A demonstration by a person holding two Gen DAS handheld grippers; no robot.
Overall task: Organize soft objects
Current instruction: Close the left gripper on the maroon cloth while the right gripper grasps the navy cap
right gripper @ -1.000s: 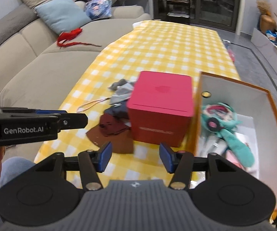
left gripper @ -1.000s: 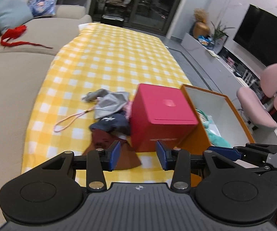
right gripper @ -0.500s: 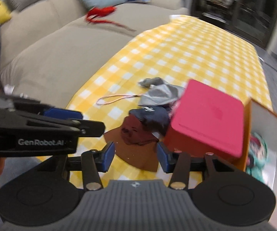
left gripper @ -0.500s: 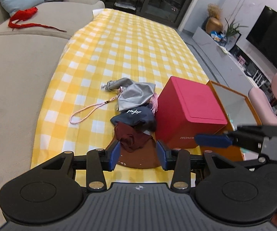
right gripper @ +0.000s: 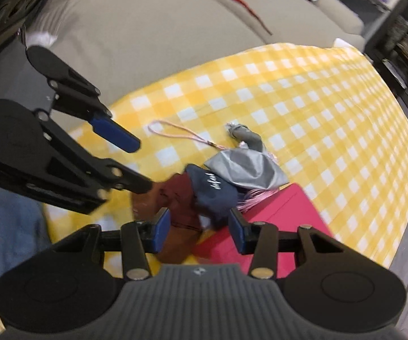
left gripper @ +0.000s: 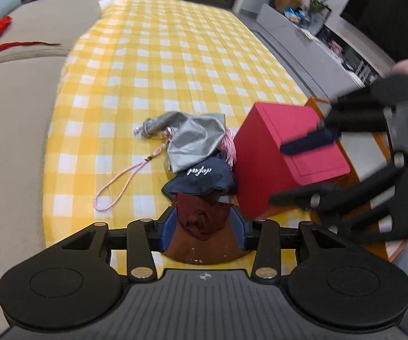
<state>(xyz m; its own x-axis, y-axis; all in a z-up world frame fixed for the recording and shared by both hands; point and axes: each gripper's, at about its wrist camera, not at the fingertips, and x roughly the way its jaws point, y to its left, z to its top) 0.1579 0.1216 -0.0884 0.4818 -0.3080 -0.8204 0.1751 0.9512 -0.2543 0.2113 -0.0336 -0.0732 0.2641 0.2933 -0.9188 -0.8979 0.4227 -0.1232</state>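
Left hand-held gripper (left gripper: 203, 231) released, straddling maroon cloth (left gripper: 201, 215); right hand-held gripper (right gripper: 199, 228) apparently unclenched above pile, tabletop (left gripper: 175, 56).

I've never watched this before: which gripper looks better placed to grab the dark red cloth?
Probably the left gripper: its jaws straddle the maroon cloth, apart and not pressing it. The right gripper hangs nearer the navy cap and red box.

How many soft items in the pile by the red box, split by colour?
Grey pouch: 1
Navy pouch: 1
Maroon cloth: 1
Pink cord: 1
Total: 4, all on the checked cloth.
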